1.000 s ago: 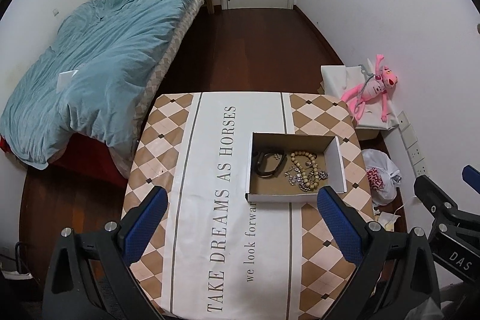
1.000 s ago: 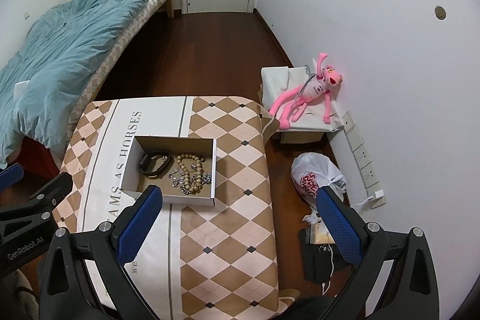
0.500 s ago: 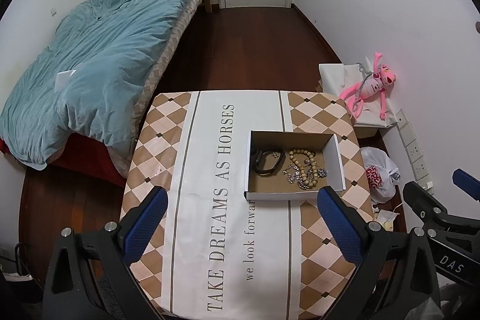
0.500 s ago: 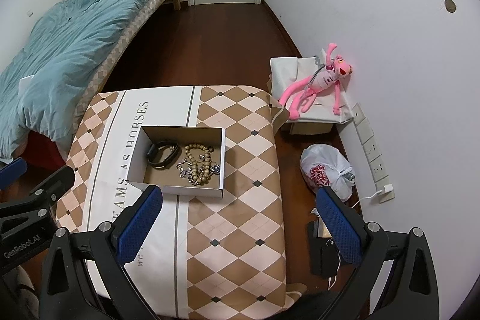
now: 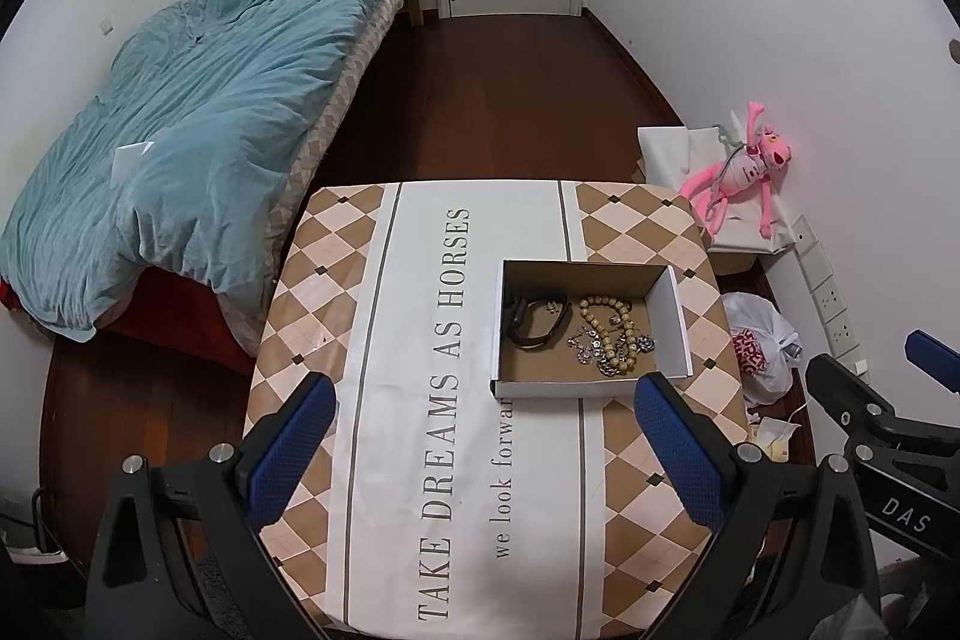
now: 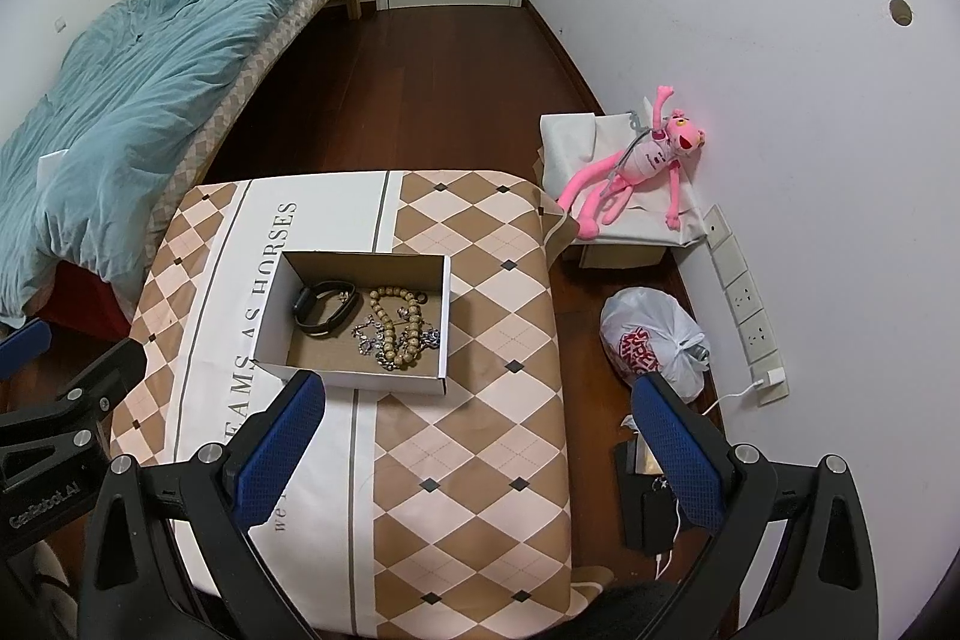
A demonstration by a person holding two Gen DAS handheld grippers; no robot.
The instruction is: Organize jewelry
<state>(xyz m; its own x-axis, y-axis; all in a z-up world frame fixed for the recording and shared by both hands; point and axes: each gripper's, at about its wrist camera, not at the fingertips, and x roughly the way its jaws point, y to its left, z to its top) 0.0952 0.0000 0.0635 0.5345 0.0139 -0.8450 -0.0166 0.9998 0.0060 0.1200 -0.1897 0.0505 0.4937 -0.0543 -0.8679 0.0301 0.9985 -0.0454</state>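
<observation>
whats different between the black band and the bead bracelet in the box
The black wristband is a smooth, dark, one-piece loop; the wooden bead bracelet is a tan string of separate round beads. The wristband lies on the box's left side, clear of other pieces; the bead bracelet lies to its right, tangled with silver chain jewelry. Both lie flat inside the open cardboard box, untouched by either gripper.

The cardboard box (image 5: 585,388) is matt, white outside and raw brown inside. In it, left of the wooden-looking bead bracelet (image 5: 606,334), lies a smooth black band (image 5: 537,325) with a dull sheen; shiny metal chain pieces (image 5: 591,346) tangle against the beads. Under the box, the tablecloth (image 5: 420,400) looks smooth and faintly glossy. Both grippers' pads (image 6: 276,448) are blue with a rough, dimpled texture.
</observation>
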